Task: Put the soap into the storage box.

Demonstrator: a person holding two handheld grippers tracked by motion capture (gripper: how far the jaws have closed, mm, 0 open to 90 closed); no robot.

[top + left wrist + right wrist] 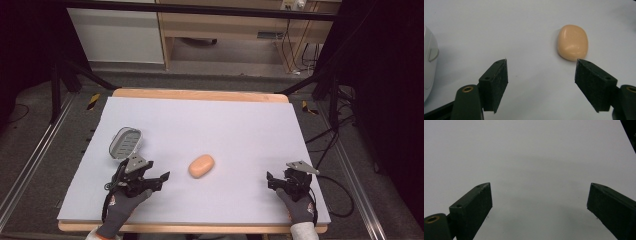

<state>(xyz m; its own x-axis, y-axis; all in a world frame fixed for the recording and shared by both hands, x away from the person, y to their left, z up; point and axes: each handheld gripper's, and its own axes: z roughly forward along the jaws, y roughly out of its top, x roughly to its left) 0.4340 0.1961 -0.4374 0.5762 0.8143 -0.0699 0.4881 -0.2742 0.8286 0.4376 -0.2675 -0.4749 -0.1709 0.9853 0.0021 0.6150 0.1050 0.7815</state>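
Observation:
A peach bar of soap (201, 166) lies on the white table top (210, 125), near the middle toward the front. A grey soap dish (125, 142) rests to its left. My left gripper (159, 171) hovers open between the dish and the soap, a little nearer me. In the left gripper view the soap (572, 42) lies just beyond the right jaw of that gripper (541, 61), and the pale dish (429, 62) shows at the left edge. My right gripper (278, 175) is open at the front right, and in its own view (540, 184) there is bare table between the jaws.
The table has a wooden rim (200, 95) at the back. Black frame legs (65, 75) and cables (330, 145) stand on the floor around it. A wooden cabinet (225, 25) stands behind.

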